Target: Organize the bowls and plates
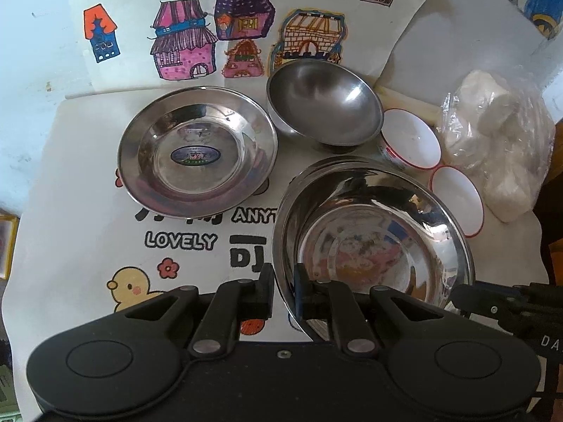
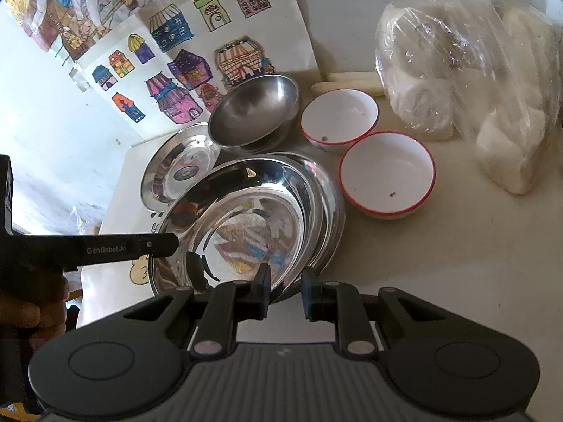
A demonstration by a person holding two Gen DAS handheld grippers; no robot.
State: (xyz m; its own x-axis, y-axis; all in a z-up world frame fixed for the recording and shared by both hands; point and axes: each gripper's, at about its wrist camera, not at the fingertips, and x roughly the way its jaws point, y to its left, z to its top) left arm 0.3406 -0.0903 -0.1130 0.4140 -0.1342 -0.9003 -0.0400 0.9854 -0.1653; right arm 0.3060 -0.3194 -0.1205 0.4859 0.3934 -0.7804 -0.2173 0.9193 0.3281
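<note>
A shiny steel plate is tilted over another steel plate under it. My left gripper is shut on its near rim. My right gripper is shut on the same plate's rim on the other side. A second steel plate with a blue sticker lies to the left. A steel bowl stands behind. Two white bowls with red rims stand to the right.
A clear bag of white rolls lies at the right. A drawing of coloured houses leans at the back. The printed cloth covers the table's left part. Pale sticks lie behind the white bowls.
</note>
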